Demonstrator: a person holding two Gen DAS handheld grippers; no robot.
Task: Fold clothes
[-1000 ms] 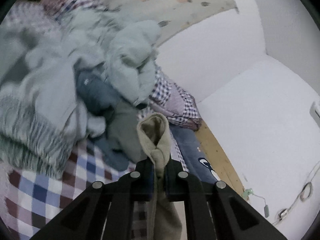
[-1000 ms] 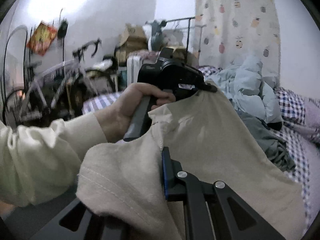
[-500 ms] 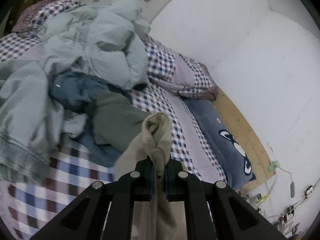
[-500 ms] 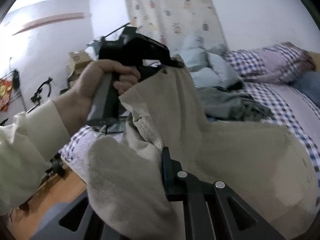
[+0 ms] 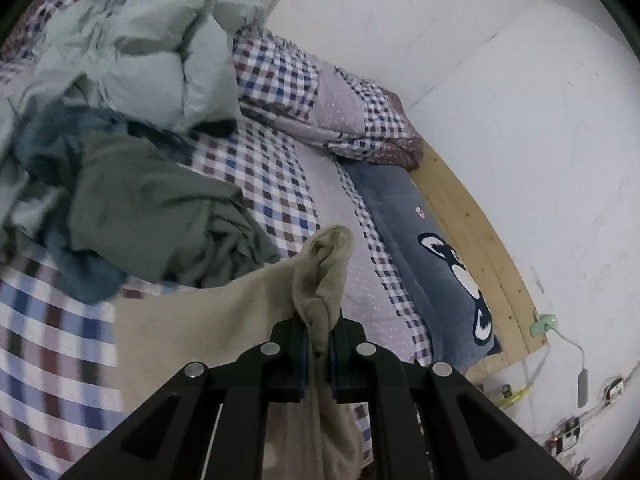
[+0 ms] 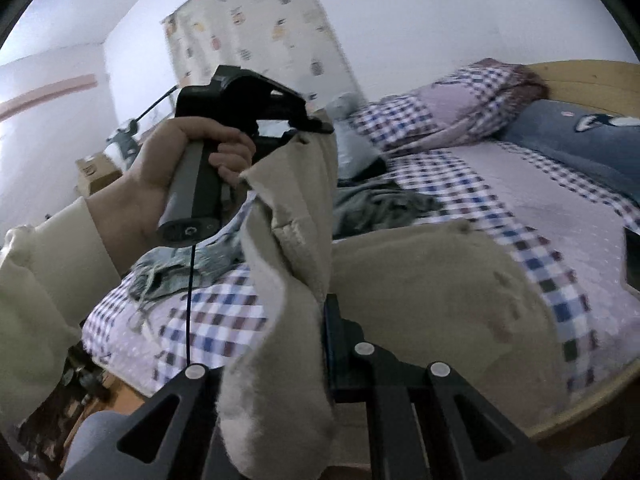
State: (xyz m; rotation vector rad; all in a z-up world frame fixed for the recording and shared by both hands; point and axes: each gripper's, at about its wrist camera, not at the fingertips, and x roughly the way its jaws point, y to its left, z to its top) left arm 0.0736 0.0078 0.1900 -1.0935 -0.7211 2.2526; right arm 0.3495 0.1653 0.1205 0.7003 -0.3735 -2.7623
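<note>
A beige garment (image 5: 224, 308) hangs between both grippers above the checked bed (image 5: 272, 168). My left gripper (image 5: 318, 344) is shut on a bunched corner of it, which sticks up between the fingers. In the right wrist view my right gripper (image 6: 316, 320) is shut on another part of the beige garment (image 6: 420, 280), whose cloth drapes over the left finger. The left gripper (image 6: 312, 130) shows there too, held in a hand (image 6: 184, 168), pinching the garment's upper edge. The lower part of the garment spreads onto the bed.
A pile of clothes lies on the bed: a dark green one (image 5: 148, 208), a blue one (image 5: 68, 140) and a pale green padded one (image 5: 152, 52). A checked pillow (image 5: 340, 108) and a blue cushion (image 5: 432, 248) lie by the wooden bed frame (image 5: 480, 240). Walls stand close behind.
Both grippers have swung toward the head of the bed with the beige garment, which now spreads wider and lower over the checked sheet. Both stay shut on it.
</note>
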